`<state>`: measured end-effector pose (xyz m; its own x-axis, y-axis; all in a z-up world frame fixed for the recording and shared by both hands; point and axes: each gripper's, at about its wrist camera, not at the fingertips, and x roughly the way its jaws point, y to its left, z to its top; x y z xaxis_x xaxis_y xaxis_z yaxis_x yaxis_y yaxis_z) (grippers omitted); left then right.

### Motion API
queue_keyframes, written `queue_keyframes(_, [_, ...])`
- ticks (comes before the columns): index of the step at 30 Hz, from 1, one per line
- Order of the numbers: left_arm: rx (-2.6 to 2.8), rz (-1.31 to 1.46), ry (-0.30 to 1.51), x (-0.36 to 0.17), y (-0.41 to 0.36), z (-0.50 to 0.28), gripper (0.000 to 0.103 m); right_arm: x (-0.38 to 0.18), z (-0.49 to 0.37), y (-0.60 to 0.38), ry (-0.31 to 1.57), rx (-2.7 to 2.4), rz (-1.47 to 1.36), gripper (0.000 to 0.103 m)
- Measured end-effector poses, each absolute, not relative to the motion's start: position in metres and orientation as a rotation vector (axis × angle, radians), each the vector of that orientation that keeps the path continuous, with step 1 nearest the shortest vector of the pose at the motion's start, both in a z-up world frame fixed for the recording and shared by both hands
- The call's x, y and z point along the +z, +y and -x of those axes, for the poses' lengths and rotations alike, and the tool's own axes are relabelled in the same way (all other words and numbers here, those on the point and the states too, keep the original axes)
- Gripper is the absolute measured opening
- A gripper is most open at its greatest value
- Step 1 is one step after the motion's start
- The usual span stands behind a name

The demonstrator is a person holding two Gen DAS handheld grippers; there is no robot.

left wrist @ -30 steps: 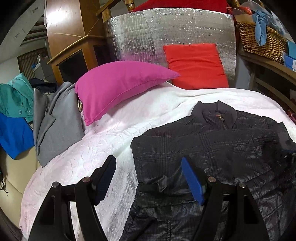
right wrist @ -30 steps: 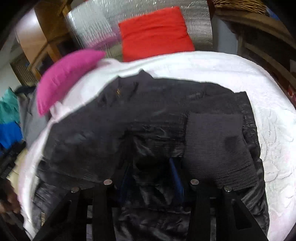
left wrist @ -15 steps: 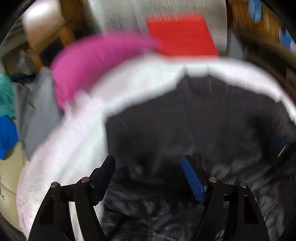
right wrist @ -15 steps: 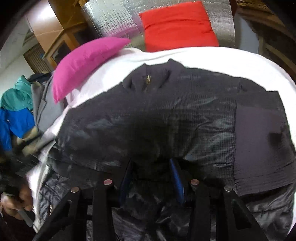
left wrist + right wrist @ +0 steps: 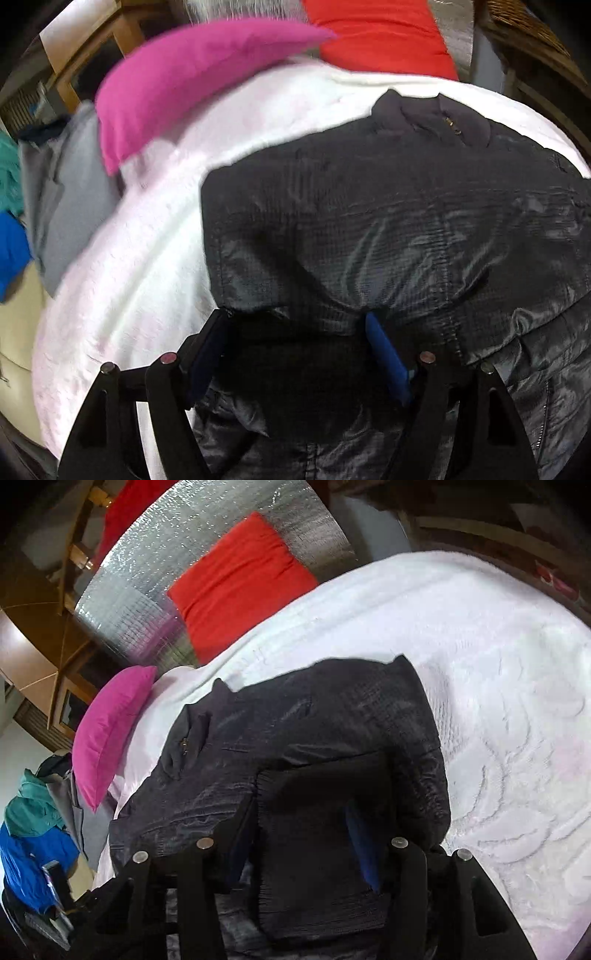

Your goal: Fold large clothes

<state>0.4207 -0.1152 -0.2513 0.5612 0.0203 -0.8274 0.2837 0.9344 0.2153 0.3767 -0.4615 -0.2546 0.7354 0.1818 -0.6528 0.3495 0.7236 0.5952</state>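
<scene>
A black quilted jacket [image 5: 369,221] lies on a white bedspread [image 5: 147,258], sleeves folded in, collar toward the pillows. My left gripper [image 5: 295,328] is open, its blue-padded fingers pushed into the jacket's left fold, with fabric between them. In the right wrist view the jacket [image 5: 314,731] shows with its ribbed knit cuff [image 5: 321,812] folded on top. My right gripper [image 5: 299,812] is open, its fingers straddling that cuff.
A pink pillow [image 5: 192,85] and a red cushion [image 5: 380,37] sit at the head of the bed against a silver foil panel [image 5: 184,583]. Grey, teal and blue clothes [image 5: 33,834] are piled at the bed's left edge. A wooden cabinet [image 5: 40,646] stands behind.
Both grippers have moved forward and down onto the jacket. The right gripper's fingers have spread wider and now straddle the ribbed cuff. The left gripper's fingers now press into the jacket's left side.
</scene>
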Motion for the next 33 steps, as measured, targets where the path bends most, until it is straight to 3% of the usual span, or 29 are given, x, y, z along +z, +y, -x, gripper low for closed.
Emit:
queue_keyframes(5, [-0.202,-0.279,0.926,-0.229,-0.104,-0.406,0.077,-0.231,-0.349,-0.462,0.724,-0.087,-0.714,0.054])
queue_keyframes(9, [-0.207,-0.31,0.966,-0.237,-0.103,-0.403,0.077,-0.23,-0.333,-0.468,0.81,-0.146,-0.65,0.057])
queue_keyframes(12, [-0.2,-0.312,0.945,-0.232,-0.093,-0.399,0.077,-0.23,-0.318,-0.475,0.819,-0.201,-0.603,0.065])
queue_keyframes(14, [-0.195,-0.26,0.904,-0.219,-0.076,-0.396,0.077,-0.234,-0.31,-0.487,0.797,-0.197,-0.641,0.077])
queue_keyframes(17, [-0.156,-0.165,0.876,-0.207,-0.046,-0.401,0.081,-0.249,-0.313,-0.498,0.817,-0.172,-0.725,0.077])
queue_keyframes(24, [-0.24,0.152,1.087,-0.247,-0.001,-0.44,0.082,-0.284,-0.34,-0.48,0.886,-0.057,-0.772,0.078])
queue_keyframes(26, [-0.3,0.208,1.112,-0.256,-0.003,-0.443,0.079,-0.281,-0.342,-0.472,0.868,-0.048,-0.742,0.067])
queue_keyframes(27, [-0.334,0.233,1.117,-0.258,-0.005,-0.443,0.058,-0.276,-0.341,-0.47,0.854,-0.057,-0.716,0.061])
queue_keyframes(28, [-0.364,0.252,1.125,-0.259,-0.008,-0.444,0.048,-0.27,-0.34,-0.469,0.834,-0.061,-0.697,0.05])
queue_keyframes(29, [-0.357,0.246,1.119,-0.258,-0.011,-0.444,0.047,-0.265,-0.339,-0.468,0.815,-0.061,-0.687,0.045])
queue_keyframes(32, [-0.344,0.209,1.113,-0.255,-0.016,-0.445,0.047,-0.263,-0.338,-0.468,0.808,-0.061,-0.694,0.044])
queue_keyframes(33, [-0.34,0.218,1.127,-0.255,-0.016,-0.447,0.053,-0.269,-0.34,-0.469,0.837,-0.068,-0.699,0.048])
